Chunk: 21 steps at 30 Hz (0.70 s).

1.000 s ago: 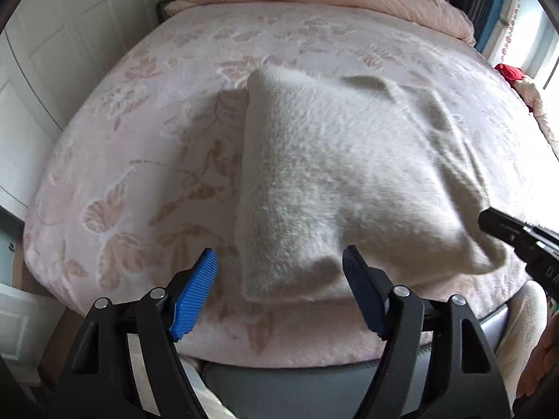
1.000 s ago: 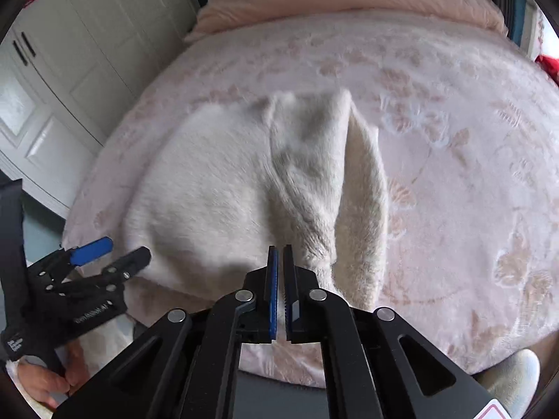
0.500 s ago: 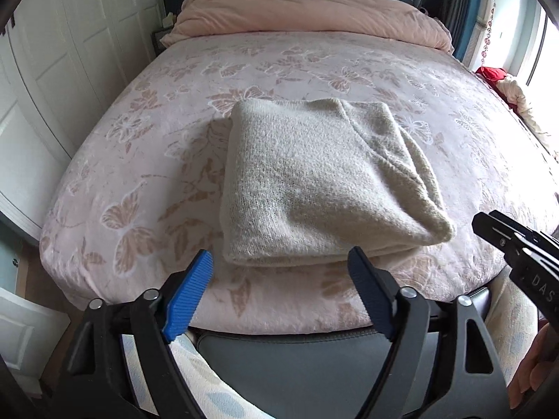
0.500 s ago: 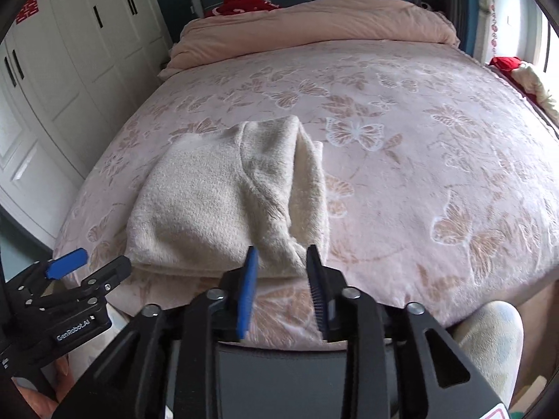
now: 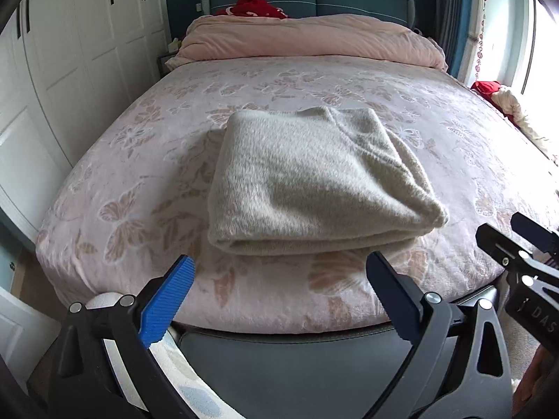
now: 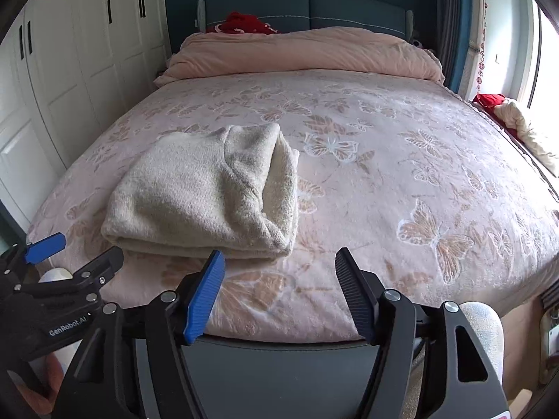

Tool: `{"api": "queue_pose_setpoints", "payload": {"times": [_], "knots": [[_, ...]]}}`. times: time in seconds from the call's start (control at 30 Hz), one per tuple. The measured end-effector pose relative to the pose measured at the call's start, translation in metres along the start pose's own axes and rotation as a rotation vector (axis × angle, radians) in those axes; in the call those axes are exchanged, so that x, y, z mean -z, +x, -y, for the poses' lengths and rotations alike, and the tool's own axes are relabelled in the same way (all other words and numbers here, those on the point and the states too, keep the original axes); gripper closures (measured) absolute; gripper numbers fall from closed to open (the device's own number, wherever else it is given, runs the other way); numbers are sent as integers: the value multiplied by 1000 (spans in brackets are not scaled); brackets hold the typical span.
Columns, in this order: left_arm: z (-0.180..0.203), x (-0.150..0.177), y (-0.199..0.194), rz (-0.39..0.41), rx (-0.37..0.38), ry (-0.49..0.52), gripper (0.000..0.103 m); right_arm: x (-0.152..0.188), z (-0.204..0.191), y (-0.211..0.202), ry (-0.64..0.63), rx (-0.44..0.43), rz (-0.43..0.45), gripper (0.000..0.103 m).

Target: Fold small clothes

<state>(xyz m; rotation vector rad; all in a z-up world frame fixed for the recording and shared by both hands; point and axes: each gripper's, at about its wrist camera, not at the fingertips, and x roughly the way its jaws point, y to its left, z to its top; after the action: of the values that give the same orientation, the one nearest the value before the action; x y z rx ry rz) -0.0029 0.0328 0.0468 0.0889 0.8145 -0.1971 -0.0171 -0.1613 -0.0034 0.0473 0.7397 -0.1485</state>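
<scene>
A cream fuzzy knit garment (image 5: 314, 181) lies folded in a thick rectangle near the foot edge of the pink butterfly-patterned bed cover (image 6: 401, 181). My left gripper (image 5: 279, 296) and right gripper (image 6: 279, 286) hover just short of it, both spread wide, holding nothing. I judge the fold finished; I'd keep both clear so no layer gets snagged.

White lettering "GenRobot.AI" stands on the black body of the left tool (image 6: 73, 249). The right tool (image 5: 517, 241) bears the cut-off letters "DAS". Four red double-happiness characters "囍" sit along the top of the white wardrobe doors (image 6: 101, 35).
</scene>
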Motion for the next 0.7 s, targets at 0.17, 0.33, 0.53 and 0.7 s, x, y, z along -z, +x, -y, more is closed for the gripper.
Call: {"api": "queue_pose_setpoints", "payload": {"times": [0.17,0.33,0.53,0.7], "knots": [[3,8,1,45,-44,21,7,6,-1,11,15,0,-34,36],[6,15,3,55,-54,40,7,14,1,23,49,0,-78,36],[10,18,5,44,-61,52,7,19,-3,29,53,-1,-101,36],[10,18,6,47,-64,50,7,20,-7,26,50,3,-94,36]]}}
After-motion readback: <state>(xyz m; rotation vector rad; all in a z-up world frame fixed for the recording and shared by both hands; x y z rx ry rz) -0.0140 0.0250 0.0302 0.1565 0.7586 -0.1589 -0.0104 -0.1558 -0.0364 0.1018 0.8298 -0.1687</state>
